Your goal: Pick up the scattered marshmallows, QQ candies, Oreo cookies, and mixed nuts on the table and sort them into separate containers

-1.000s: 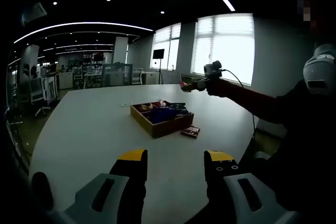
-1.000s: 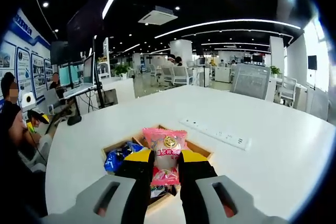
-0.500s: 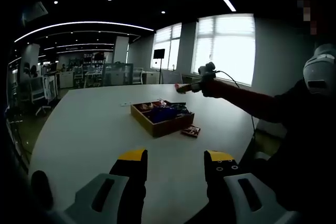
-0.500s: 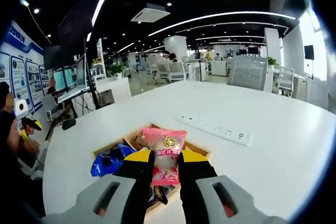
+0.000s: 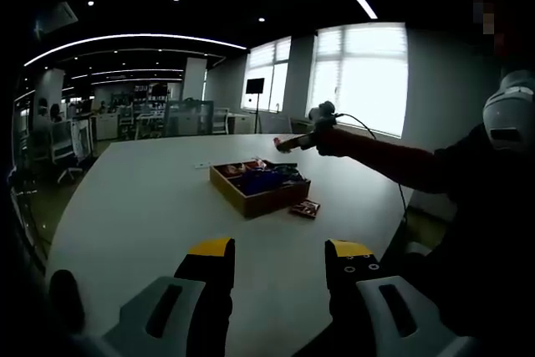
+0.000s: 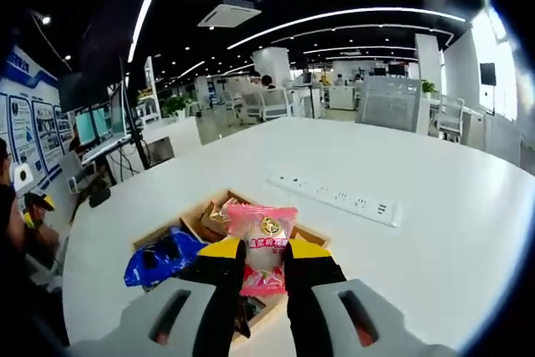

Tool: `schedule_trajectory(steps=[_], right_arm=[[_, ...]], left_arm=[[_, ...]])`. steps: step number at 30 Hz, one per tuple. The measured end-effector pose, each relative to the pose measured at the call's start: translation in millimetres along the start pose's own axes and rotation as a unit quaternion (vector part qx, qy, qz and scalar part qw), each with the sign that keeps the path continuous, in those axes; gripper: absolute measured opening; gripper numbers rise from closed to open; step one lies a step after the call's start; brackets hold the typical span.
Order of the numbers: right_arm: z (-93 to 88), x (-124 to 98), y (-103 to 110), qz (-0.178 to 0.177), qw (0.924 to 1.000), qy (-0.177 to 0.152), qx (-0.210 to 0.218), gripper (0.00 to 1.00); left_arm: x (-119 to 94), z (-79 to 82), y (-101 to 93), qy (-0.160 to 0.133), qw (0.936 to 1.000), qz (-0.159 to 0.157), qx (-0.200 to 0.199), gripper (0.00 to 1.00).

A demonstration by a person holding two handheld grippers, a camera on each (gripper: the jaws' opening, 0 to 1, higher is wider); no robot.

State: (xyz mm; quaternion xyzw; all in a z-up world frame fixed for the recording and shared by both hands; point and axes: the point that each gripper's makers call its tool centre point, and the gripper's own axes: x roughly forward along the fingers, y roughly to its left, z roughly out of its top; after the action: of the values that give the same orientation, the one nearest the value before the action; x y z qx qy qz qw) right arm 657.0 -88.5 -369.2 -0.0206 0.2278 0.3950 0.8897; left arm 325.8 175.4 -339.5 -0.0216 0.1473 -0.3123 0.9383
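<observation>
**Holding a pink packet above the wooden tray**

Sorting through the tray's contents [image 6: 219, 216] was hard in the right gripper view, because the right gripper [image 6: 262, 257] and its load hid most of the compartments; a blue packet [image 6: 159, 257] and a tan wrapper [image 6: 216, 218] showed, the rest could not be made out. In the left gripper view the wooden tray [image 5: 259, 188] was small and dim, its contents a blur of colours.

The right gripper was clamped narrowly on a pink marshmallow packet [image 6: 262, 240], held upright between the yellow-tipped jaws, above the tray. The left gripper [image 5: 278, 258] stood wide apart with nothing between its jaws, low over the near part of the white table [image 5: 142, 198]. From there the right gripper [image 5: 294, 141] also showed, held out on a dark sleeve [image 5: 393, 163] above the tray.

A dark packet [image 5: 305, 208] lay on the table just beside the tray's near corner. A white power strip [image 6: 338, 200] lay beyond the tray, apart from it. Broad bare tabletop lay around the tray on all sides, with the table's edges well away.
</observation>
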Motion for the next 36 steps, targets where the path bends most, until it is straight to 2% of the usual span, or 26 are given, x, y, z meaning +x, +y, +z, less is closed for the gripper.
schedule_trajectory(steps=[8,21,23,24,27,32,36], right_arm=[[-12.8,11,-11,-0.017,0.9995,0.024,0.006,0.16],[-21.9,29,-12,-0.017,0.9986,0.05,0.003,0.16],[-22.3,32,-18,-0.018,0.9983,0.055,0.005,0.16],[-24.9,28,-9,-0.018,0.9983,0.056,0.004,0.16],[-28.9,21,-3,-0.019,0.9982,0.056,0.002,0.17],[-25.3,18,7,-0.018,0.9986,0.05,0.003,0.17],[-23.1,15,14,-0.015,0.9989,0.043,0.012,0.25]], left_arm=[[-2,-1.7,1.0,0.001,1.0,0.002,-0.001,0.48],[-6,-1.5,2.2,-0.002,1.0,0.005,-0.002,0.48],[-8,-1.4,5.3,-0.003,0.9999,0.009,-0.003,0.48],[-9,-1.6,6.2,-0.003,0.9999,0.011,-0.003,0.48],[-9,-1.8,6.7,-0.003,0.9999,0.01,-0.003,0.48],[-7,-3.1,6.2,-0.001,1.0,0.008,-0.004,0.48],[-7,-0.9,5.5,-0.003,1.0,0.007,-0.002,0.48]])
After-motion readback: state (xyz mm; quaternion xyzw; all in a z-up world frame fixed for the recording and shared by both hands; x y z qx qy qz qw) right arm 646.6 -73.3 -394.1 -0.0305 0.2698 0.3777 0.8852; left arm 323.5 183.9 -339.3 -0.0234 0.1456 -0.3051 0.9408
